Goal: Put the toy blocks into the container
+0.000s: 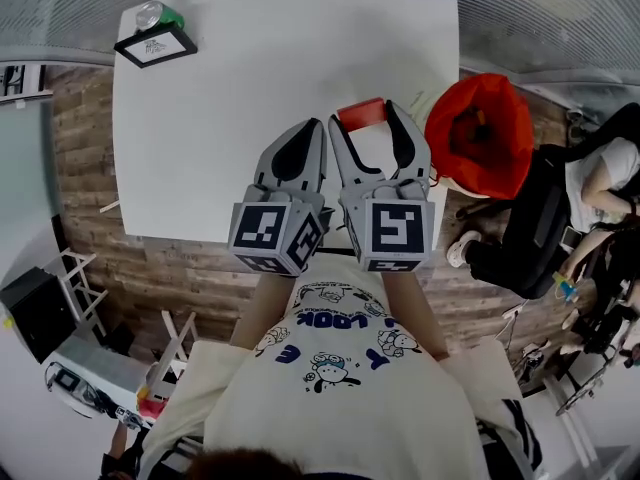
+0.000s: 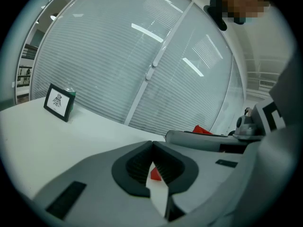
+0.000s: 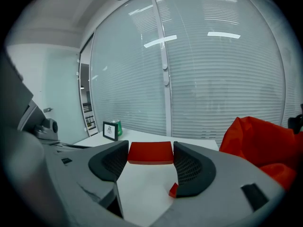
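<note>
**Red block held over the desk, red bag off the right edge**

The container is a red fabric bag [image 1: 480, 133], standing off the desk's [image 1: 280, 88] right edge with its mouth open upward. The head view looks into it and shows only red folds with a darker patch, so its contents cannot be made out.

The right gripper [image 1: 362, 111] has its fingers spread to a moderate width and pressed on the two ends of a flat red block [image 1: 362, 118]. It holds the block clear of the surface, over the right half of the desk and nearer the front edge. The left gripper [image 1: 316, 125] sits just beside it. Its fingertips are pressed together and it holds nothing.

A framed picture [image 1: 155, 45] stands at the far left corner of the desk, with a green can [image 1: 158, 15] behind it.

The right gripper view shows a small red piece [image 3: 173, 190] lying on the desk against the inner edge of one jaw. The head view does not show this piece. In the same view the bag [image 3: 265, 141] rises at the right, but only its outside shows.

The left gripper view shows a speck of red through the gap behind the meeting tips. Which thing it belongs to is unclear.

Only the head view shows a seated person [image 1: 600, 188] beyond the bag.
</note>
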`<state>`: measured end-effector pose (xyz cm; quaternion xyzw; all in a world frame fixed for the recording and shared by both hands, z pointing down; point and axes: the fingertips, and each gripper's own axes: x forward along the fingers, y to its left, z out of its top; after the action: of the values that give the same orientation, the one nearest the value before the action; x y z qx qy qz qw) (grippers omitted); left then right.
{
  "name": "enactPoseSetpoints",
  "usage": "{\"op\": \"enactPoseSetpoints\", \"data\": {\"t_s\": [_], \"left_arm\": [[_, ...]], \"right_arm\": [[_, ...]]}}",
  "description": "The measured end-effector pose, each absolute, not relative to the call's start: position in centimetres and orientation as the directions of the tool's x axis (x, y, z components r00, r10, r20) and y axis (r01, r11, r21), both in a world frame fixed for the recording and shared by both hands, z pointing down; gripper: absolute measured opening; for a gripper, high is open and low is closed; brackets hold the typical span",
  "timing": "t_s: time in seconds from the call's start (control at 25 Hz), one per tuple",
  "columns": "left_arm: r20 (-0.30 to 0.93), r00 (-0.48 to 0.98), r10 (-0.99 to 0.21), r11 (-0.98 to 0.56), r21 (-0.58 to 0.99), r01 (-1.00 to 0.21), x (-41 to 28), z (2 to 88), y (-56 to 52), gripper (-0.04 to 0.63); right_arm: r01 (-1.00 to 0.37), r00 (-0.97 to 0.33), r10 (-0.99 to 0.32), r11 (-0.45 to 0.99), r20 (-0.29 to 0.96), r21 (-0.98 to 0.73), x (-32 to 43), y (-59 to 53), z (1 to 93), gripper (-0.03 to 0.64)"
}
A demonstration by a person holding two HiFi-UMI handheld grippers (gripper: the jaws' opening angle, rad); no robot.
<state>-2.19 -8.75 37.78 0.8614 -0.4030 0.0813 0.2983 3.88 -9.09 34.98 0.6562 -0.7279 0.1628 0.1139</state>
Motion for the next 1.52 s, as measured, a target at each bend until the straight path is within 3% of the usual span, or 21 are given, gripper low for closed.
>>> {"op": "enactPoseSetpoints", "data": {"t_s": [0.92,1.52], "left_arm": [[0.278,0.725,-0.630,-0.613,0.394,-0.684,2.9,33.1,-6.0,0.032],[0.260,0.779,-0.570,-0.684,0.375,-0.626,7.9,32.2,-3.4,0.032]], "right_arm": [[-0.997,-0.027,-0.967,0.007,0.254,-0.082,9.0,-5.1,29.8,0.290],[-0.992,0.077,-0.967,-0.099,0.243,-0.079,14.5,-1.9,29.5,0.290]]}}
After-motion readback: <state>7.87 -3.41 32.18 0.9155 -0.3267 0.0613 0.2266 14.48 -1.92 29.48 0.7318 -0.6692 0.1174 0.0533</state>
